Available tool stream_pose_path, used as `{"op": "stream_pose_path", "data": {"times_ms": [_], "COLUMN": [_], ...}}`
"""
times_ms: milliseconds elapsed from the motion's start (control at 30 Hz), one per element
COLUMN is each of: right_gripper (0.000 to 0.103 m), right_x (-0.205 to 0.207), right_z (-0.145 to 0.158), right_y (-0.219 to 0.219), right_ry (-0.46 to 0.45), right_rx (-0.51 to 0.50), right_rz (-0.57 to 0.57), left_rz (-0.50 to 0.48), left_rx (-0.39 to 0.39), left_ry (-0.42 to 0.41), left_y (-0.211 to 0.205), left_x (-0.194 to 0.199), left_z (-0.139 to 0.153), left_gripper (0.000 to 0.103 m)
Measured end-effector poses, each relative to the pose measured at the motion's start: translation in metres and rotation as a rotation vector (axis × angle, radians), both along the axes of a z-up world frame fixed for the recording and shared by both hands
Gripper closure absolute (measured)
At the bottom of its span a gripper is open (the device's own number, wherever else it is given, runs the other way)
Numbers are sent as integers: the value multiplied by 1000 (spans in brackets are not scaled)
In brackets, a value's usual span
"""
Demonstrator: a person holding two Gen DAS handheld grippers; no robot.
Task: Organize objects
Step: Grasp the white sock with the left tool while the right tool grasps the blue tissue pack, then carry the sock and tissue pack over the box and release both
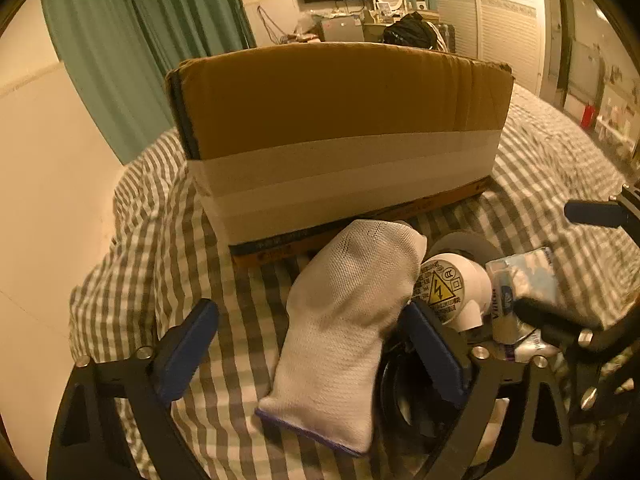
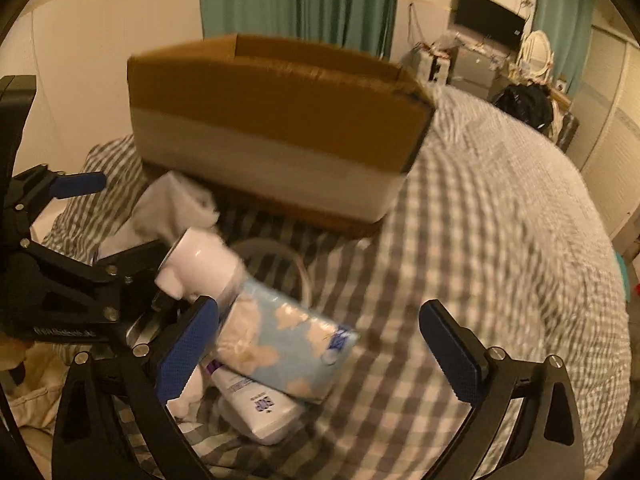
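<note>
A white knit glove (image 1: 344, 320) lies on the checked bedspread between the wide-open jaws of my left gripper (image 1: 316, 344), touching the right finger (image 1: 436, 352). Right of it lie a white plug adapter (image 1: 456, 288) with a yellow warning label, a white tube (image 1: 502, 312) and a blue tissue pack (image 1: 528, 276). An open cardboard box (image 1: 340, 136) stands behind them. In the right wrist view my right gripper (image 2: 320, 344) is open above the tissue pack (image 2: 284, 344), tube (image 2: 260, 408) and adapter (image 2: 200, 268); the box (image 2: 276, 124) is beyond.
The checked bedspread (image 2: 500, 240) stretches to the right. A grey ring-shaped object (image 1: 464, 242) lies by the box. A wall and green curtains (image 1: 140, 60) stand on the left. The other gripper shows at the left of the right wrist view (image 2: 64, 280).
</note>
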State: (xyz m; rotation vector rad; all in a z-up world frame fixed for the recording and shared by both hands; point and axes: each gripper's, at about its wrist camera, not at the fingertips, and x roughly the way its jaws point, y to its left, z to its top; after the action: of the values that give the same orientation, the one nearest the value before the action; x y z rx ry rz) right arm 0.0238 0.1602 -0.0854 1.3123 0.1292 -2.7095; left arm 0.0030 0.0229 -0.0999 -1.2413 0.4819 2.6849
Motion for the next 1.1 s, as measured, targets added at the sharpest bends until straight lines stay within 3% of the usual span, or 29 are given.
{"op": "stream_pose_path", "data": {"times_ms": [167,233,333,700,1100], "right_gripper": [8,8,18,21,22], "right_x": [-3,-4,-1,2,11], "right_z": [-18,-23,-23,-13,18], "right_y": [-6,-6,-3,-1,1], "right_ry": [-58,-67,-71,-34,62], "right_rx": [-5,-14,-29,-43,-15], "right_rz": [27,29,40,52,34], "left_rz": [-26,-43,-62,-61,-76], "left_rx": [52,62,34,29,73], "left_ry": [-68,-76,-55,-32,30], "left_y": [-3,-1,5,3,-1], "left_x": [-2,0,8,11,14], "left_z": [-8,-8,-8,-2,34], "left_gripper": [33,50,57,66,69]}}
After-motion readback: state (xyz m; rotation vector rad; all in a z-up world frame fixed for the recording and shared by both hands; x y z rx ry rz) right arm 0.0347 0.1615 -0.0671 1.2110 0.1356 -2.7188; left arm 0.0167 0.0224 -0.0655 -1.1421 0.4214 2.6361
